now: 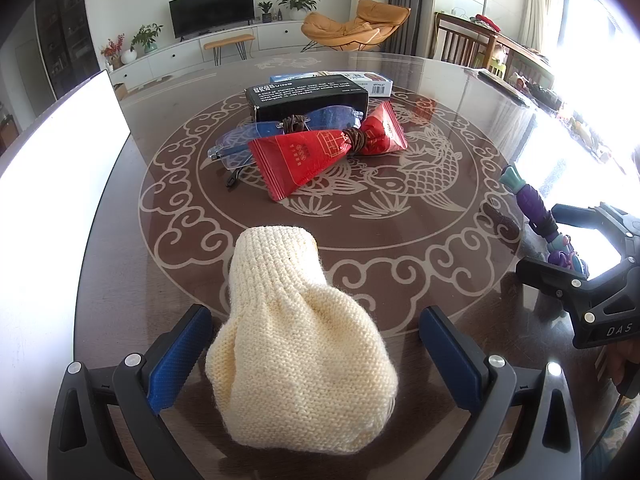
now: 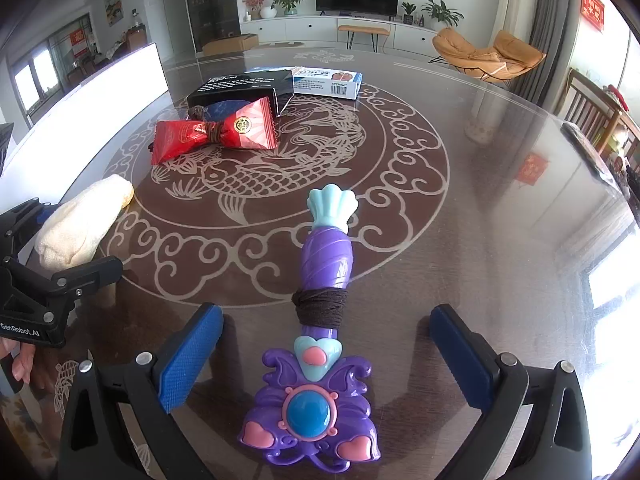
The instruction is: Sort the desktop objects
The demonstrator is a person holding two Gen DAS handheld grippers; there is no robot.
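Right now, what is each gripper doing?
Left gripper: open, fingers either side of the cream knitted piece, not clamped.
Right gripper: open, straddling the purple toy wand.

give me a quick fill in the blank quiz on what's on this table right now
1. The knitted sock between the left hand-held gripper's fingers is ____ in colour.
2. Both hand-held grippers are ____.
3. The toy wand at the right hand-held gripper has dark ____ wound round its handle.

Missing words: cream; open; cord

The knitted sock (image 1: 296, 344) is cream, the toy wand (image 2: 320, 344) purple with pink and blue, the packet (image 1: 320, 156) red, and the table (image 1: 400, 216) brown with pale fish pattern.
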